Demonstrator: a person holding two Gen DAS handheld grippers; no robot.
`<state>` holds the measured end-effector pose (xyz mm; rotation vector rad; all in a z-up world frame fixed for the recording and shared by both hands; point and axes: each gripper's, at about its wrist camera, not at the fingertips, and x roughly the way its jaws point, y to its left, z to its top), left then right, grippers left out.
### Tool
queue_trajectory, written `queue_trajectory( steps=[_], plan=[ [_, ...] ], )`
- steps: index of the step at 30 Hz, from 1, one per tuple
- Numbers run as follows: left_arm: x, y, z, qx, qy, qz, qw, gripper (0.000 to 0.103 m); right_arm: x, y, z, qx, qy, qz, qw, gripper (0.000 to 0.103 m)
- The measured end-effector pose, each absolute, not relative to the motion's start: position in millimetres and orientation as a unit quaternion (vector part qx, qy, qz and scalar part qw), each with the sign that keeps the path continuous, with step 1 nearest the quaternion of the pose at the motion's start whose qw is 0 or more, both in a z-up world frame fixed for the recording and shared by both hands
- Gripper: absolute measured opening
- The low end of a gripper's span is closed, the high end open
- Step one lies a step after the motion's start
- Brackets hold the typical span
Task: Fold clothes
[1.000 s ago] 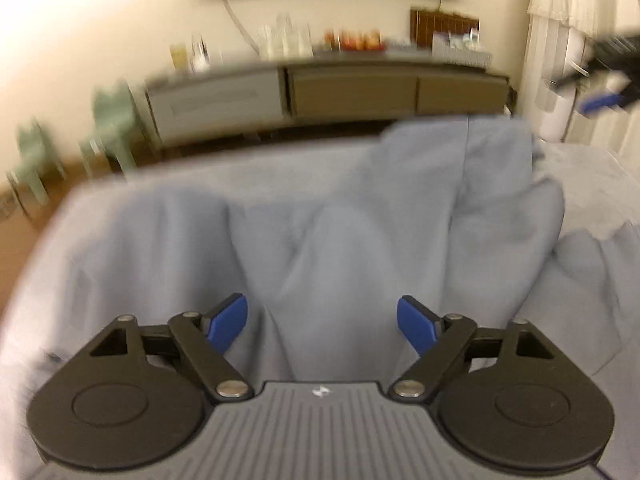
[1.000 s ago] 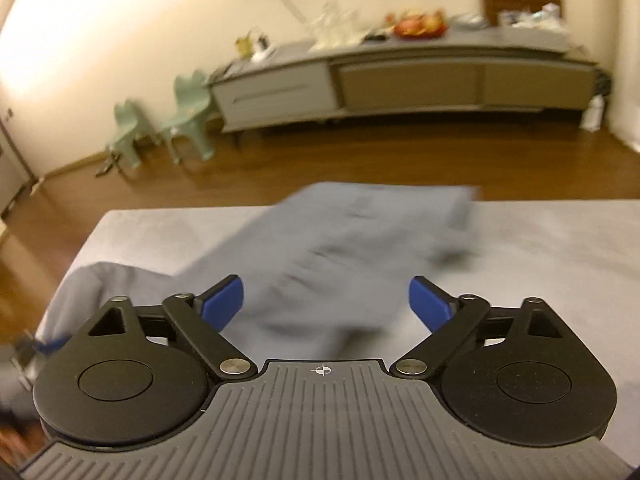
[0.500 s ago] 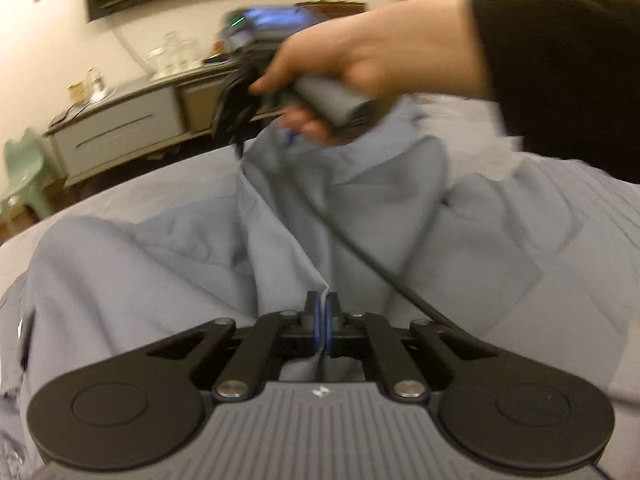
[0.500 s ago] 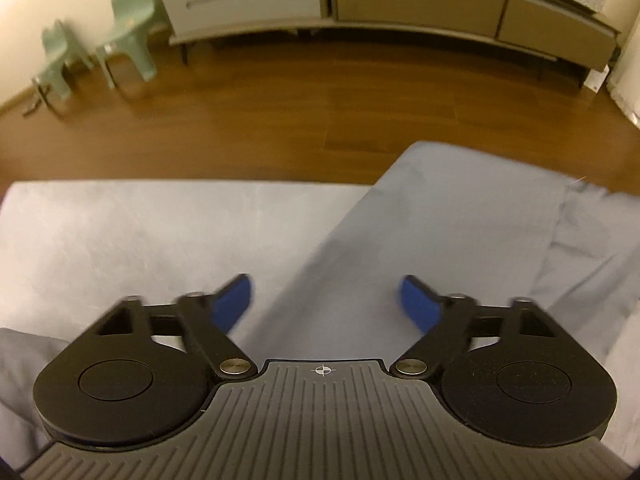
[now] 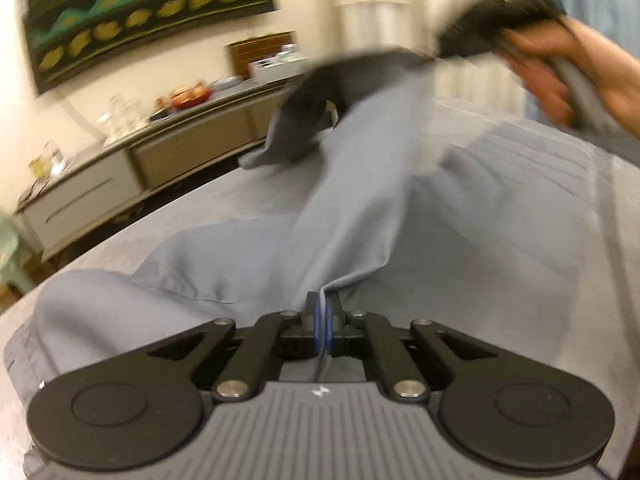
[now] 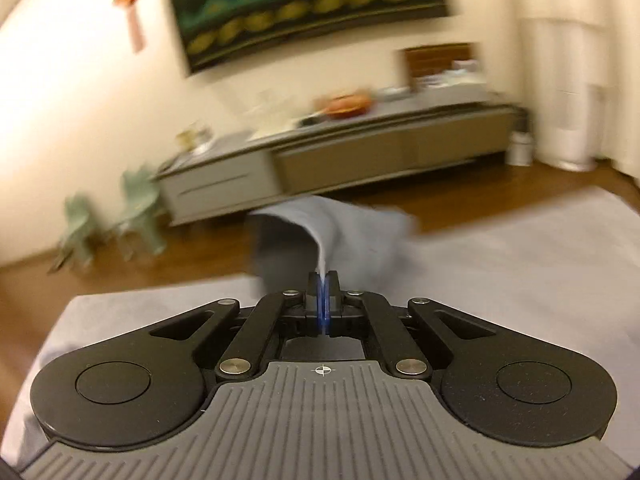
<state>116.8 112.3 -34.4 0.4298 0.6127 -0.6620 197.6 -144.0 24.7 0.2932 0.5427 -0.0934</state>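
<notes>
My left gripper [image 5: 321, 322] pinches a fold of the blue-grey garment [image 5: 360, 216], its blue pads pressed together on the cloth, which is spread over the grey table [image 5: 224, 200]. To the right, my right hand [image 5: 576, 80] lifts another edge of it clear of the table; in its own view my right gripper [image 6: 323, 300] is clamped on that raised edge. A long sideboard [image 6: 360, 156] lines the far wall.

Your right gripper [image 6: 322, 285] at centre frame has its jaws pinched tight on a fold of the blue-grey garment [image 6: 340, 232]. Beyond it, a long sideboard [image 6: 340, 160] crosses mid-frame, blurred.
</notes>
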Motion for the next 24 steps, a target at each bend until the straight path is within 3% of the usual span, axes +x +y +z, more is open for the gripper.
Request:
queue_trajectory(
  steps=[3, 4, 6, 8, 10, 14, 15, 18, 19, 21, 22, 24],
  plan=[
    [96.4, 89.2, -51.2, 0.228, 0.302, -0.335, 0.863, 0.003, 114.7, -196.8, -42.8, 0.18, 0.334, -0.11, 0.919, 0.003],
    [91.8, 84.6, -59.4, 0.232, 0.311, -0.332, 0.86, 0.003, 99.4, -210.5, -63.9, 0.197, 0.357, -0.127, 0.904, 0.015],
    [85.8, 80.6, -73.9, 0.233, 0.325, -0.323, 0.858, 0.003, 84.8, -220.8, -73.1, 0.193, 0.36, -0.146, 0.901, 0.026],
    [86.2, 82.0, -83.3, 0.226, 0.335, -0.31, 0.86, 0.003, 75.5, -222.4, -71.6, 0.166, 0.348, -0.156, 0.909, 0.055],
    [88.0, 82.9, -90.6, 0.219, 0.344, -0.3, 0.863, 0.004, 78.6, -209.2, -61.7, 0.102, 0.332, -0.148, 0.926, 0.058],
    [96.4, 77.5, -93.4, 0.217, 0.349, -0.293, 0.863, 0.004, 108.1, -148.0, -42.8, -0.113, 0.289, -0.112, 0.944, 0.085],
    [95.2, 76.2, -92.9, 0.22, 0.35, -0.293, 0.862, 0.004, 120.1, -132.0, -44.2, -0.169, 0.283, -0.103, 0.939, 0.086],
    [89.2, 77.1, -90.4, 0.226, 0.351, -0.297, 0.859, 0.004, 164.6, -97.4, -60.1, -0.299, 0.289, -0.087, 0.905, 0.081],
    [90.4, 78.7, -90.1, 0.224, 0.351, -0.299, 0.859, 0.004, 183.7, -89.0, -68.5, -0.328, 0.302, -0.084, 0.891, 0.069],
    [92.2, 82.5, -89.8, 0.221, 0.351, -0.301, 0.859, 0.004, 223.6, -82.8, -77.7, -0.347, 0.35, -0.062, 0.868, 0.016],
    [93.0, 83.5, -90.0, 0.22, 0.351, -0.3, 0.859, 0.004, 241.6, -86.5, -76.7, -0.342, 0.372, -0.052, 0.862, 0.0],
    [94.1, 84.8, -89.9, 0.219, 0.35, -0.299, 0.86, 0.004, 254.4, -113.5, -38.6, -0.278, 0.349, -0.069, 0.892, 0.0]
  ],
)
